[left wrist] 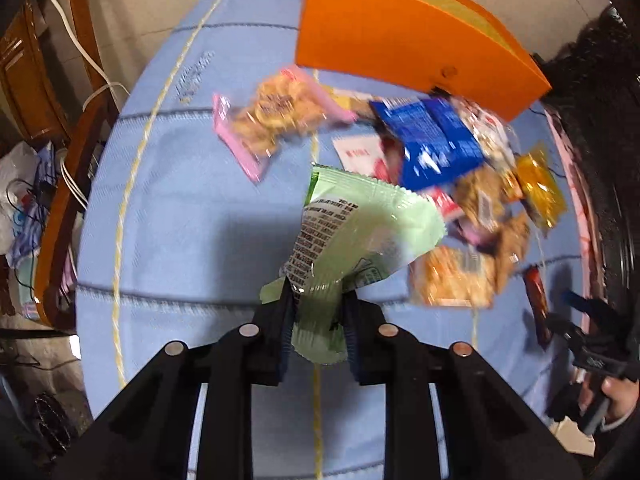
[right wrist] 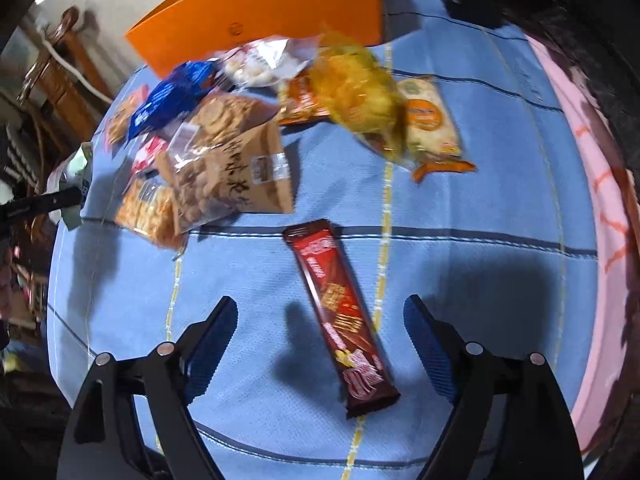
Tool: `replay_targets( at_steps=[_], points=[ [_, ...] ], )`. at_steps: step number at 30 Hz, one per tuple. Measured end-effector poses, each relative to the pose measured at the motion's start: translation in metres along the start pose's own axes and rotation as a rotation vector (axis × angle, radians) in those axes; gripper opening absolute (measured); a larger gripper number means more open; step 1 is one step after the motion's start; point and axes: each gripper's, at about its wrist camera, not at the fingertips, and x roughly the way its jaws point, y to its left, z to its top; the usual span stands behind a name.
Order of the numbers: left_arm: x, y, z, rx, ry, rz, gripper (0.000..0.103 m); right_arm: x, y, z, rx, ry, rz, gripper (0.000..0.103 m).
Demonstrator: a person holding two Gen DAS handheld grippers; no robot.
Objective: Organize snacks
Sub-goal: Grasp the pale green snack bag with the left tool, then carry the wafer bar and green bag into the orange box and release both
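- Black left gripper (left wrist: 316, 304), nearest its wrist camera, pinches the crimped end of a pale green plastic snack packet (left wrist: 352, 232); the packet hangs clear of the blue quilted cloth (left wrist: 160, 220), with most of its length sticking out beyond the fingertips.
- Judged from that, the step in hand is carrying this packet to the orange cardboard box (left wrist: 400, 28) at the far side. The grip sits on the seam only, so a slow, level carry should keep the packet from swinging or slipping.
- Between the packet and the box lies the loose heap of snack bags (left wrist: 440, 152); passing above it rather than through it avoids dragging a bag along.
- Release is best made only once the packet is over the box.
- Right gripper (right wrist: 320, 312) has its jaws spread wide and holds nothing; the dark red snack bar wrapper (right wrist: 340, 320) lies flat on the cloth between the fingers, untouched, near and right of the heap.
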Motion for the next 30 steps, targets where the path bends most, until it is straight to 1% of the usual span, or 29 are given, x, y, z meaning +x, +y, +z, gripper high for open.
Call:
replay_targets(
  at_steps=[1, 3, 5, 7, 8, 10, 14, 15, 19, 21, 22, 26, 30],
  points=[
    [0.0, 0.002, -0.005, -0.002, 0.006, -0.008, 0.022, 0.003, 0.002, 0.001, -0.01, 0.008, -0.014, 0.084],
    [0.004, 0.013, -0.009, -0.011, 0.02, -0.025, 0.022, 0.008, 0.007, 0.004, -0.043, 0.018, -0.031, 0.071],
    [0.007, 0.009, -0.011, -0.016, 0.03, -0.031, 0.022, 0.014, 0.011, 0.006, -0.079, 0.045, -0.056, 0.042],
    [0.007, 0.008, -0.013, -0.017, 0.034, -0.04, 0.022, 0.02, 0.01, 0.008, -0.08, 0.072, -0.081, 0.032],
    [0.008, 0.008, -0.012, -0.016, 0.034, -0.045, 0.022, 0.022, 0.009, 0.008, -0.081, 0.08, -0.084, 0.03],
    [0.009, 0.006, -0.013, -0.015, 0.033, -0.042, 0.022, 0.025, 0.008, 0.008, -0.088, 0.09, -0.089, 0.028],
    [0.009, 0.006, -0.012, -0.013, 0.035, -0.043, 0.022, 0.028, 0.013, 0.004, -0.147, 0.081, -0.125, 0.025],
    [0.009, 0.005, -0.012, -0.01, 0.036, -0.042, 0.022, 0.027, 0.013, 0.003, -0.145, 0.081, -0.121, 0.025],
    [0.006, 0.004, -0.013, -0.005, 0.037, -0.051, 0.023, 0.024, 0.011, 0.001, -0.092, 0.072, -0.107, 0.023],
    [0.004, 0.004, -0.013, -0.005, 0.035, -0.056, 0.023, 0.018, 0.0, 0.004, -0.029, 0.062, -0.05, 0.023],
    [0.003, 0.004, -0.014, -0.006, 0.034, -0.057, 0.023, 0.013, -0.002, 0.005, -0.02, 0.052, -0.031, 0.024],
    [-0.001, 0.001, -0.012, 0.001, 0.024, -0.06, 0.023, -0.008, 0.008, 0.009, -0.058, -0.001, -0.04, 0.024],
    [-0.014, -0.006, -0.006, 0.023, -0.011, -0.068, 0.023, -0.029, 0.018, 0.022, -0.083, -0.057, -0.035, 0.024]
  ],
)
